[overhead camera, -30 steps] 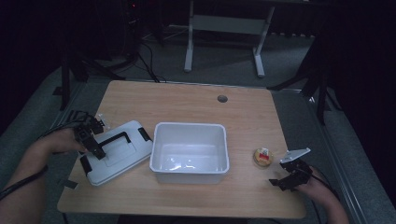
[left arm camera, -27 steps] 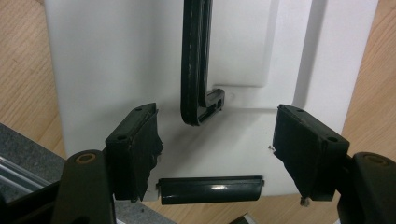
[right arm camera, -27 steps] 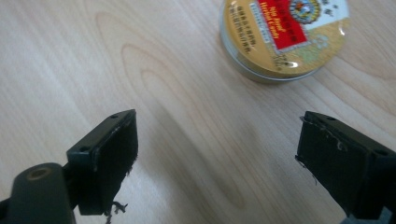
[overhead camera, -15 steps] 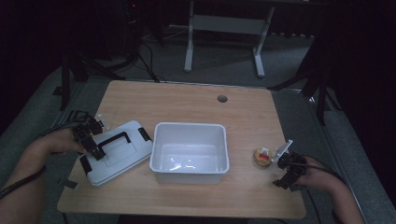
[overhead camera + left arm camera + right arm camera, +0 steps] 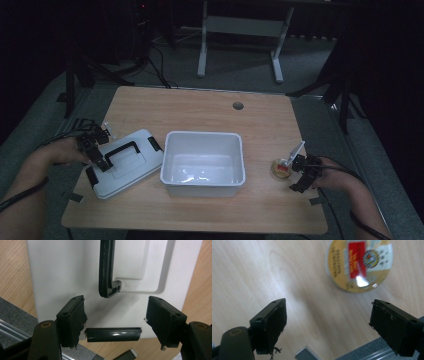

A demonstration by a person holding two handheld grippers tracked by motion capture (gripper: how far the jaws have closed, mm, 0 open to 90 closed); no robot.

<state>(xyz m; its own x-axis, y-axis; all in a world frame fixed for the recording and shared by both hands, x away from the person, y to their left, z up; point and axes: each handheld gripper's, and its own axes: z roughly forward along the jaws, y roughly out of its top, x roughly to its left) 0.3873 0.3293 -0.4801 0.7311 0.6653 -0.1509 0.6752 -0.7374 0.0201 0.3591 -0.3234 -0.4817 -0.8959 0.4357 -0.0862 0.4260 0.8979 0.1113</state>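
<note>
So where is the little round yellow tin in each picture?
High view: the round tin lies on the table, right of the white tub, beside the right gripper.
Left gripper view: not in it.
Right gripper view: top right, beyond the open jaws.
Shared landmark: the wooden tabletop.

white lid [image 5: 125,162] | flat, table's left; round tin [image 5: 281,168] | right

lid [image 5: 125,162] left of tub [image 5: 204,162] | round tin [image 5: 281,168], probably, right of tub
</note>
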